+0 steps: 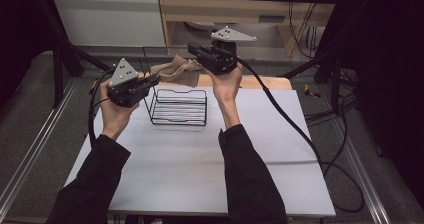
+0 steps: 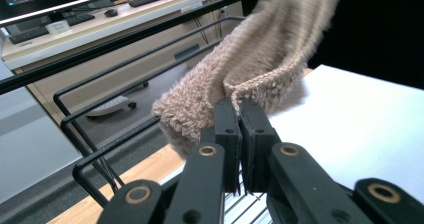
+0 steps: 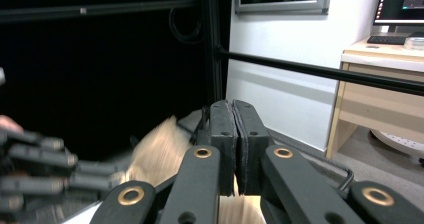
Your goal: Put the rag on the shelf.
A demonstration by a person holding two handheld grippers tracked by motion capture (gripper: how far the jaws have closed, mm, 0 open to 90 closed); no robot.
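Your left tool [image 1: 149, 80] is closed on one edge of the beige fleecy cloth [image 1: 176, 70]. In the left gripper view the two black jaws stand pressed together with the ribbed hem of the cloth [image 2: 260, 64] pinched at their tips; the rest of the fabric rises up and away from the jaws toward the upper right of that view.

Your right tool [image 1: 191, 47] is also closed. In the right gripper view its jaws meet with no visible gap, and the cloth [image 3: 160, 151] shows blurred below and to the left of them. Whether the pads actually clamp fabric cannot be read there. In the high view the front of the right tool meets the far upper end of the cloth.

The cloth hangs stretched between your two tools, clear of the worktop [image 1: 200, 164]. It sags slightly in the middle and sits higher at the right tool than at the left tool.

Directly below and just in front of the cloth stands the black wire basket [image 1: 178, 107], upright on the white worktop. The cloth is above the basket's rear rim, not inside it. In the left gripper view the basket's wire frame [image 2: 95, 134] runs beside and behind the left tool's jaws.

Your left hand [image 1: 114, 115] holds its tool near the basket's left side; your right hand [image 1: 226, 84] holds its tool above the basket's far right corner.
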